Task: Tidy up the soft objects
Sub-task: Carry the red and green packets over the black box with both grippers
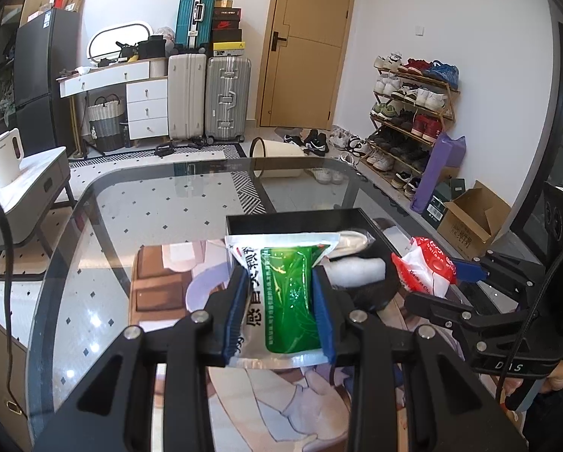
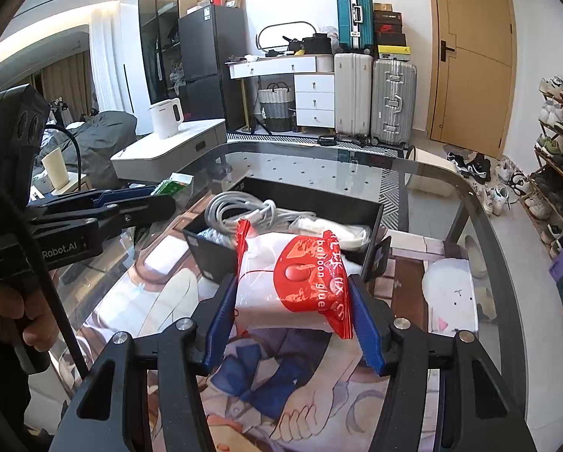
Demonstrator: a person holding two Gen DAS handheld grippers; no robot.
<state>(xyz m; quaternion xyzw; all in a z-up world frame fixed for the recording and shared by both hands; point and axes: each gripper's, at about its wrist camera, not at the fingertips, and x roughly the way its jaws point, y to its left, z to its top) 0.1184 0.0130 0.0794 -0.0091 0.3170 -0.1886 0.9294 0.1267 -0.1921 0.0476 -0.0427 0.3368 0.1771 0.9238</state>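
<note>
My left gripper point(image 1: 280, 286) is shut on a green and white soft packet point(image 1: 287, 297) and holds it above the printed mat, just short of the black box point(image 1: 300, 220). My right gripper point(image 2: 292, 301) is shut on a red and white balloon glue packet point(image 2: 292, 282), held in front of the same black box point(image 2: 319, 197). The box holds a coiled white cable point(image 2: 240, 207) and white soft packs point(image 2: 341, 231). The right gripper with the red packet point(image 1: 424, 267) also shows in the left wrist view; the left gripper with the green packet point(image 2: 172, 186) shows in the right wrist view.
A glass table point(image 1: 149, 203) carries a printed anime mat point(image 2: 161, 293) under the box. A white side table with a kettle point(image 1: 6, 162) stands to the left. Suitcases point(image 1: 210, 98), a shoe rack point(image 1: 413, 113) and cardboard boxes point(image 1: 470, 222) line the room behind.
</note>
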